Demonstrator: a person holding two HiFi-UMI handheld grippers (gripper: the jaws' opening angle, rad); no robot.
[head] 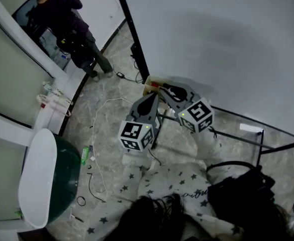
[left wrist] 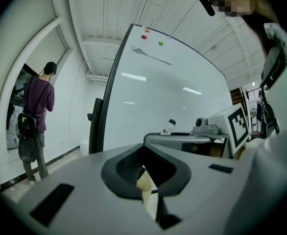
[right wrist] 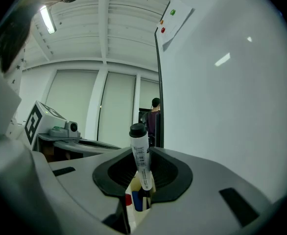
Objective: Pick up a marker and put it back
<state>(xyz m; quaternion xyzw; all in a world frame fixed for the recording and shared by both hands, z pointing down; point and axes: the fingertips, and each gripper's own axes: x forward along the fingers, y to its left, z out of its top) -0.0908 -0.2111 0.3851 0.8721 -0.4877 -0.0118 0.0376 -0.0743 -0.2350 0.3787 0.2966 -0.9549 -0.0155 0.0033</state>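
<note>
A white marker with a black cap stands upright between the jaws of my right gripper, which is shut on it. Just below it is a cream marker box holding a red and a blue marker. In the head view both grippers point at that box at the foot of the whiteboard, the right gripper beside the left gripper. The left gripper looks shut with nothing between its jaws. From the left gripper view the held marker shows ahead.
A person stands far off by the window wall. Cables trail over the marble floor. A green bin with a white lid stands at the left. A black bag lies near the whiteboard's stand legs.
</note>
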